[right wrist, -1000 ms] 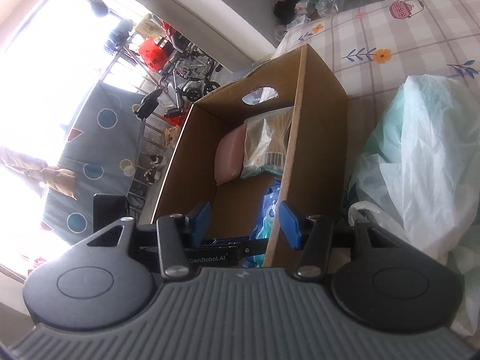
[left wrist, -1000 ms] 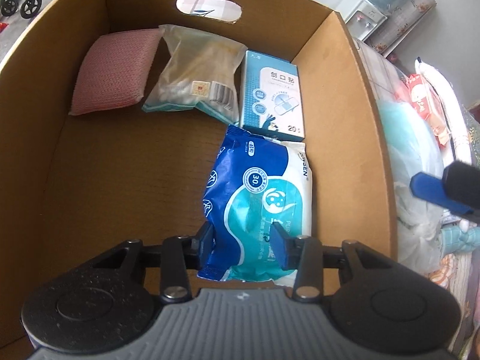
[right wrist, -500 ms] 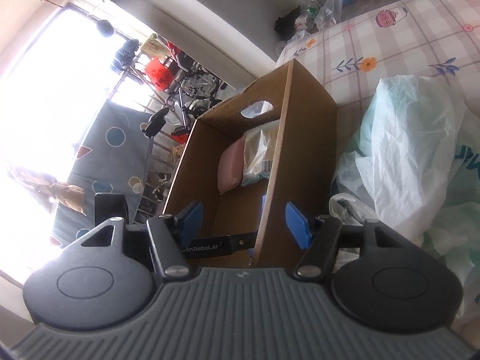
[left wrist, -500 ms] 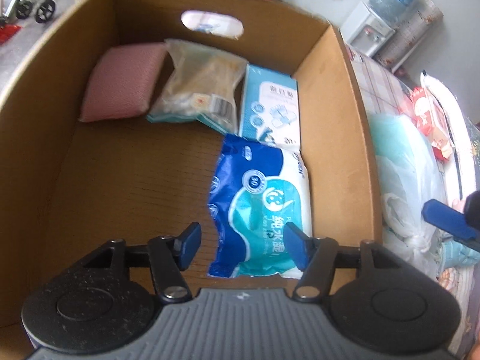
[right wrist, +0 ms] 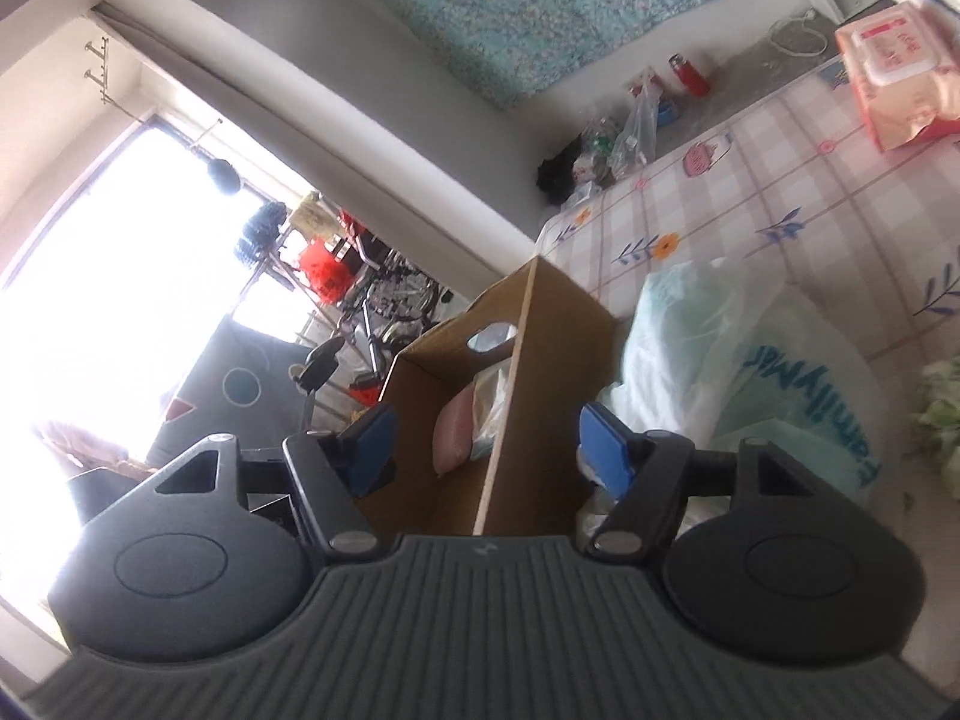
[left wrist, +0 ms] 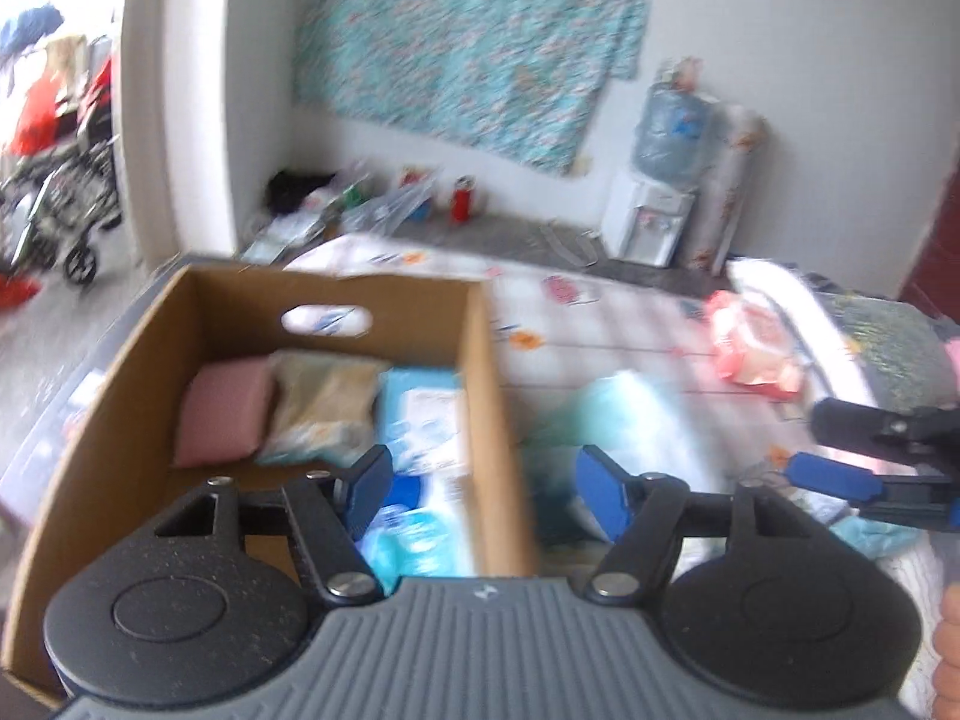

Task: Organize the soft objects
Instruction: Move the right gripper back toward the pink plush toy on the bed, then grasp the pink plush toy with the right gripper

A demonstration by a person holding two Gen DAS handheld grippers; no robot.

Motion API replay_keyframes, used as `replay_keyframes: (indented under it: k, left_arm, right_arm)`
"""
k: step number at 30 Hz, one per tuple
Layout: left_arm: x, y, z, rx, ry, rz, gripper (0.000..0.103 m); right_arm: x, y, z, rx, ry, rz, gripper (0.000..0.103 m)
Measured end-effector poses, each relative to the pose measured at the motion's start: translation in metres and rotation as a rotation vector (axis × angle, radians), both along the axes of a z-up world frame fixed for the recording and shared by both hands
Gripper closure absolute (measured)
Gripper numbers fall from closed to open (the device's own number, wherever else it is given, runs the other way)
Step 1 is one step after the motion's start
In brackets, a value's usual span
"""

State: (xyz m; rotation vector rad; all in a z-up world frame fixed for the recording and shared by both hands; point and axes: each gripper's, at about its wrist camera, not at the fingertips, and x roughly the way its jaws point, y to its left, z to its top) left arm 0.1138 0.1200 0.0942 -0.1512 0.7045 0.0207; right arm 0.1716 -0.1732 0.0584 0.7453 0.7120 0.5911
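Note:
The cardboard box (left wrist: 480,396) holds a pink sponge (left wrist: 225,420), a clear bag of beige goods (left wrist: 324,414), a light blue carton (left wrist: 426,426) and the blue wipes pack (left wrist: 408,534). My left gripper (left wrist: 483,492) is open and empty, raised above the box's right wall. My right gripper (right wrist: 486,441) is open and empty, to the right of the box (right wrist: 540,396); it also shows in the left wrist view (left wrist: 840,474). A pink wipes pack (right wrist: 894,78) lies on the far bed.
White and teal plastic bags (right wrist: 750,372) lie on the checked bedsheet (right wrist: 780,192) right of the box. A water dispenser (left wrist: 648,222) and floor clutter stand by the far wall. A green crumpled item (right wrist: 942,414) lies at the right edge.
My left gripper let go of the blue wipes pack, opened wide, and lifted up and back out of the box. My right gripper opened wider and pulled back to the right.

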Motion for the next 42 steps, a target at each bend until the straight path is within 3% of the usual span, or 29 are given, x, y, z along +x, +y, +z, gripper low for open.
replay_keyframes:
  k: [9,15,19,25,28,35,42]
  left_arm:
    - [0.027,-0.152,0.006,-0.021,-0.048,-0.371,0.034]
    - [0.07,-0.237,-0.018,-0.076,0.014,-0.524,0.035]
    - [0.1,-0.273,-0.033,-0.123,0.074,-0.562,0.035]
    - [0.133,-0.326,-0.061,-0.051,0.11,-0.635,0.035]
    - [0.152,-0.344,-0.076,-0.053,0.157,-0.64,0.036]
    - [0.181,-0.368,-0.101,-0.002,0.223,-0.616,0.043]
    - [0.184,-0.367,-0.098,-0.031,0.173,-0.598,0.05]
  right_arm:
    - [-0.039,-0.113,0.009,-0.112,-0.023,-0.242,0.035]
    - [-0.025,-0.195,-0.007,-0.187,0.069,-0.398,0.033]
    - [0.0,-0.237,-0.039,-0.212,0.178,-0.453,0.032]
    - [0.048,-0.276,-0.086,-0.159,0.322,-0.44,0.032]
    - [0.068,-0.28,-0.1,-0.122,0.365,-0.402,0.032]
    - [0.094,-0.272,-0.126,-0.104,0.417,-0.356,0.028]
    - [0.101,-0.268,-0.128,-0.091,0.4,-0.364,0.026]
